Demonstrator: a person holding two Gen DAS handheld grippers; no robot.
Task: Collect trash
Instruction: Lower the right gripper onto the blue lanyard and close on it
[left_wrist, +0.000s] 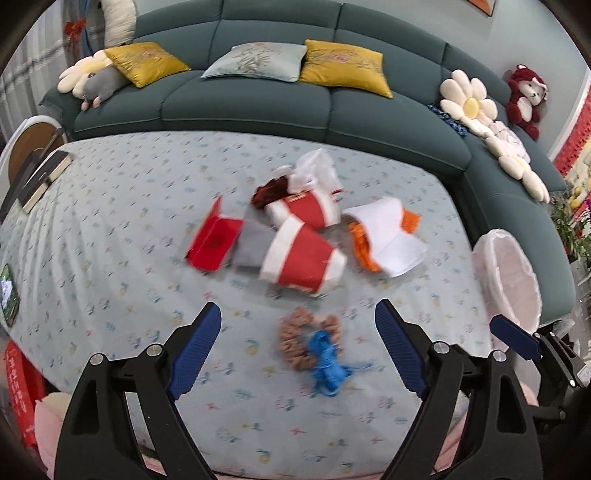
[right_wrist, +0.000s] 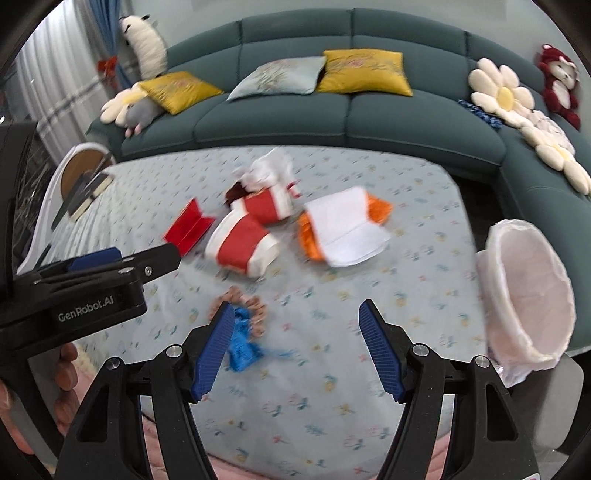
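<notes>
Left wrist view has the counter (left_wrist: 110, 229) under a flowery cloth, trash heaped mid-counter: red-and-white cups (left_wrist: 301, 254), a blue scrap (left_wrist: 327, 363) nearer. Left gripper (left_wrist: 297, 350) tilts down, jaws apart and empty; right gripper (right_wrist: 297, 350) likewise, beside the lined bin (right_wrist: 528, 291).

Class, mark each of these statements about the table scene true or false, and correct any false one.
1. Both grippers hold nothing. True: the left gripper and right gripper have open jaws with nothing clamped.
2. The bin stands at the table's left edge. False: it is at the right edge.
3. A crumpled blue wrapper lies nearest the grippers. True.
4. The red-and-white paper cup stands upright. False: it lies on its side.
5. The sofa carries three square cushions. True.
</notes>
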